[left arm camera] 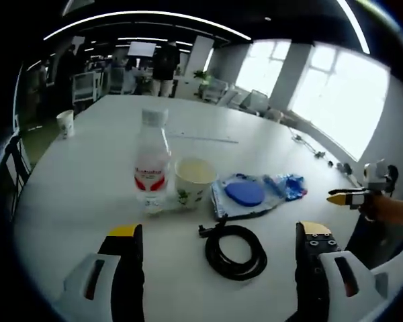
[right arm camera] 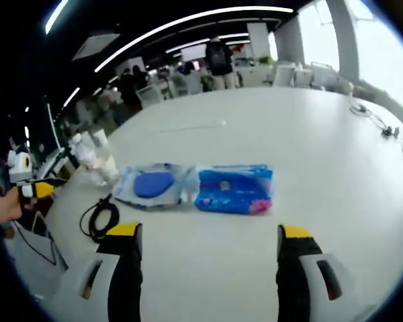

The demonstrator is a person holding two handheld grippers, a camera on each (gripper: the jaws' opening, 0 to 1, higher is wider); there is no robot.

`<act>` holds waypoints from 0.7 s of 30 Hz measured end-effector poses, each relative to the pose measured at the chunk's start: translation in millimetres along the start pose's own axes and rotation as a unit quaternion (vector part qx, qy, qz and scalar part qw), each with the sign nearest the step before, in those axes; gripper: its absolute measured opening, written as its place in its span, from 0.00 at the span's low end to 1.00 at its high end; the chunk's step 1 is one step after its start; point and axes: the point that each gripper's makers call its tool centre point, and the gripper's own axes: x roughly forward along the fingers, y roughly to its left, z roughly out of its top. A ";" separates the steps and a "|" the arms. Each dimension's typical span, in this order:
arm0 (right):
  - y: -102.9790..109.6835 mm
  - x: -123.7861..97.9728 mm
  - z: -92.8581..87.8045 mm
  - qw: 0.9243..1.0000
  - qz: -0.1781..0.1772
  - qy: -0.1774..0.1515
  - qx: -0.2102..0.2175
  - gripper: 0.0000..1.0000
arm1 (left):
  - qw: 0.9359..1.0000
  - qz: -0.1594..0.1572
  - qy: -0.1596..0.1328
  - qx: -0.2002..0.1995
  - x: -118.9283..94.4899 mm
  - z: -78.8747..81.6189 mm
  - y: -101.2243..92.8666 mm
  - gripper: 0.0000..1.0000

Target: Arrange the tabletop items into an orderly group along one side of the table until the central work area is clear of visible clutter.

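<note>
A clear water bottle [left arm camera: 152,161] with a red label stands beside a paper cup [left arm camera: 194,180] in the left gripper view. Right of them lie a clear pouch holding a blue disc [left arm camera: 245,193] and a blue packet [left arm camera: 289,184]. A black cable coil [left arm camera: 235,249] lies nearest, just beyond my left gripper [left arm camera: 219,230], which is open and holds nothing. My right gripper [right arm camera: 209,231] is open too, a short way in front of the blue packet [right arm camera: 234,188] and the pouch [right arm camera: 153,184]. The coil [right arm camera: 101,218] and bottle [right arm camera: 84,151] sit to its left.
The white table [left arm camera: 87,194] is large and oval. A second paper cup [left arm camera: 66,123] stands near its far left edge, and a thin long strip [left arm camera: 201,137] lies behind the bottle. Cables and small items [right arm camera: 386,129] lie near the window side. Chairs and people are beyond.
</note>
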 end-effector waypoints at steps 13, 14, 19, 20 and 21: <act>-6.1 -15.2 -7.6 1.000 -0.002 -0.003 0.008 0.81 | 1.000 0.002 0.007 -0.007 -8.4 -4.9 13.5 0.90; -6.2 -16.2 -7.7 1.000 -0.001 -0.005 0.012 0.81 | 1.000 0.002 0.006 -0.008 -9.0 -4.7 13.9 0.90; -6.3 -23.0 -12.9 1.000 0.000 -0.007 0.015 0.81 | 1.000 0.005 0.012 -0.009 -12.5 -11.2 20.2 0.89; -6.8 -23.9 -14.2 1.000 0.000 -0.006 0.016 0.80 | 1.000 0.006 0.012 -0.009 -13.6 -12.3 21.1 0.89; -7.5 -25.2 -16.0 1.000 0.000 -0.006 0.018 0.80 | 1.000 0.008 0.013 -0.007 -14.2 -12.9 22.1 0.89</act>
